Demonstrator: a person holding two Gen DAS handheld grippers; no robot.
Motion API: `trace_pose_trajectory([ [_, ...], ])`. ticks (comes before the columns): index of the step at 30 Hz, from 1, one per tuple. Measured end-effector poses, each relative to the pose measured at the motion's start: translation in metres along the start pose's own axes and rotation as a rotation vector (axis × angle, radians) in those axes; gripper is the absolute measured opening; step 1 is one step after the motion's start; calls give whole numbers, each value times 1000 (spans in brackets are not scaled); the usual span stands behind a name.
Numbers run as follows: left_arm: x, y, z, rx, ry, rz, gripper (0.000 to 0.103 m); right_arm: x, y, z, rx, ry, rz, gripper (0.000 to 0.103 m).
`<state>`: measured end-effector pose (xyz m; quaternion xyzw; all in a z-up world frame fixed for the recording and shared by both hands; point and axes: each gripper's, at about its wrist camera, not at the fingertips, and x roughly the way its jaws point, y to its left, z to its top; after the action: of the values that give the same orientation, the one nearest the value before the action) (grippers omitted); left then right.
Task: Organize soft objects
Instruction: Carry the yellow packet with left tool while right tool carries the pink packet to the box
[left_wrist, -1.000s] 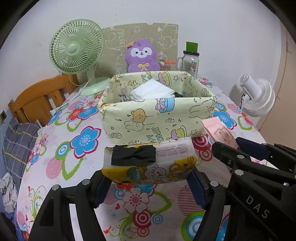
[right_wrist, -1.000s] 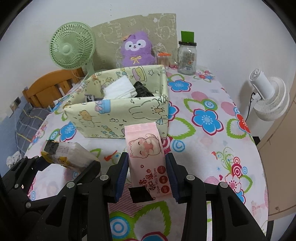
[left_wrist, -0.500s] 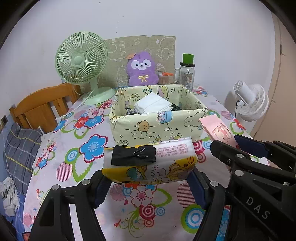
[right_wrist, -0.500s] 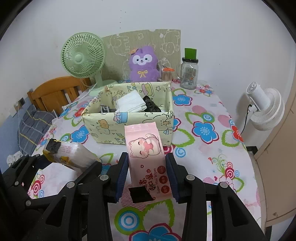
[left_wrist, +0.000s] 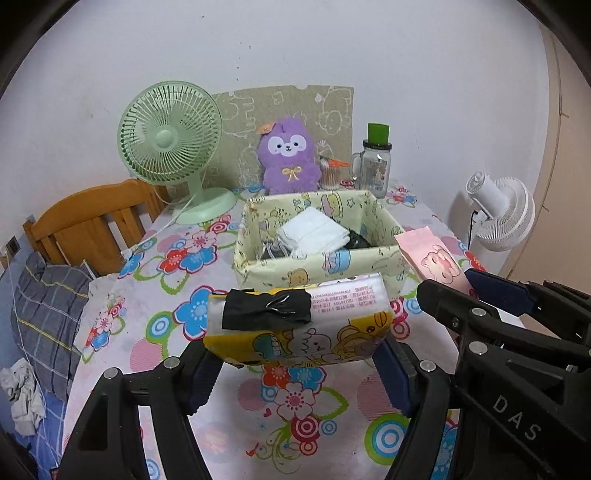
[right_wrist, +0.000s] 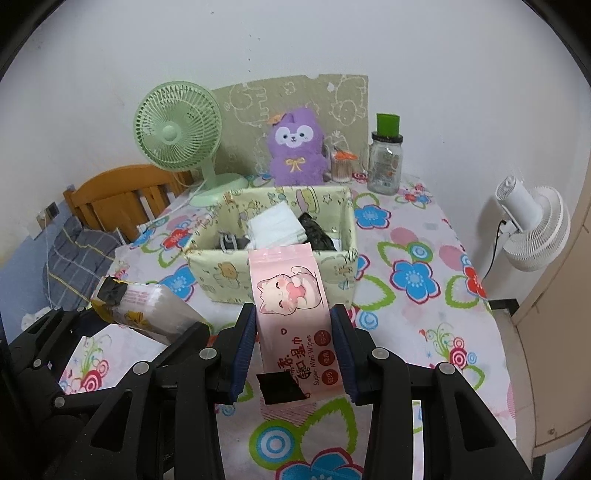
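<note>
"Super Mini Wipes" on pink wipes pack (right_wrist: 295, 314), "DAS" on right hand-held gripper (left_wrist: 495, 291)

Left gripper (left_wrist: 297, 363): jaws clamped on yellow tissue pack (left_wrist: 299, 325), black tape patch on top, held above the floral tablecloth (left_wrist: 166, 332). Beyond: fabric storage box (left_wrist: 317, 271) containing white folded cloth (left_wrist: 314, 232). Right gripper (left_wrist: 476, 284) alongside, holding pink wipes pack (left_wrist: 430, 254).

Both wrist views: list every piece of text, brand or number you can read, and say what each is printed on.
"Super Mini Wipes": pink wipes pack, held in the right gripper; larger characters beside it not legible.
"DAS": right gripper's black body, left wrist view.
Fine print on the white label of the yellow tissue pack, in the left gripper: upside down, too small.
Glass jar label: blurred.
</note>
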<state>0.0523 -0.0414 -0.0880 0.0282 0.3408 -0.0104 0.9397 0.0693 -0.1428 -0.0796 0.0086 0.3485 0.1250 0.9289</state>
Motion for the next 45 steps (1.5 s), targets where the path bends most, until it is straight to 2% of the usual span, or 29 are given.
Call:
trace_pose_trajectory([
  [14,-10,1,27,8,-44,-20,76,-14,-3,28,6,-34,0,43],
  [23,-8,-9,40,47,-58,-56,76,-11,-8,41,27,-42,4,44],
  [31,6,-10,52,47,-47,-40,76,5,-11,53,19,-38,24,44],
  [45,40,-3,82,26,-43,-59,76,35,-16,87,-3,-50,15,44],
])
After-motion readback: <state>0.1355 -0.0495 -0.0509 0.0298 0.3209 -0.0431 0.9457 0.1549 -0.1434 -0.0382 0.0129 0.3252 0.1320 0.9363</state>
